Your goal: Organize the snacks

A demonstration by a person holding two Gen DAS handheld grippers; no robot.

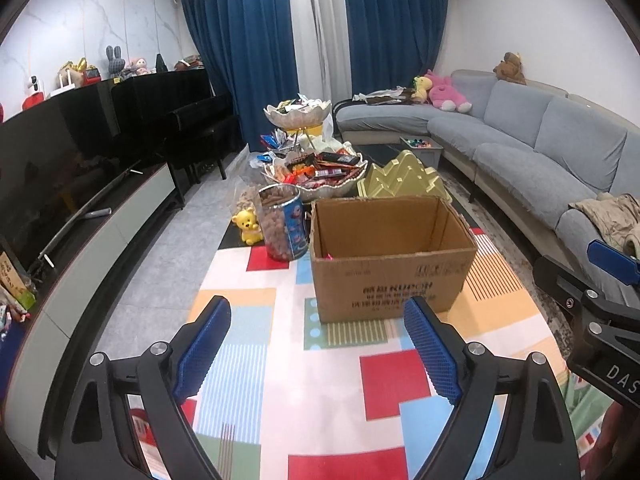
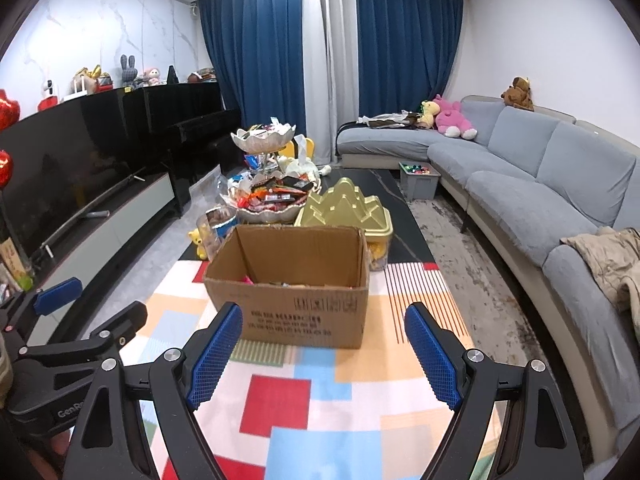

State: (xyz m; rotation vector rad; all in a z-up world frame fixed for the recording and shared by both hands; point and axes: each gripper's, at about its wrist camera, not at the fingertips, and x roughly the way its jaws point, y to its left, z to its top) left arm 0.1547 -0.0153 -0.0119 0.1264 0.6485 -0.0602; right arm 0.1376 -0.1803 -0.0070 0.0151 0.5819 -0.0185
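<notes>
Open brown cardboard box [image 2: 288,308], upright on the patterned mat, a few wrappers inside; behind it, a two-tier scalloped dish [image 2: 266,200] heaped with wrapped snacks [image 2: 276,194].

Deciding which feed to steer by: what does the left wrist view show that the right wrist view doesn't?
Left wrist only: the nut jar and yellow bear figure stand unobstructed. Right wrist only: more of the snacks on the cardboard box's floor, and red balloons. Both: the open box, tiered snack bowls, gold lid, both grippers open and empty.

One cardboard box [image 1: 390,256], two tools [image 1: 316,344].
</notes>
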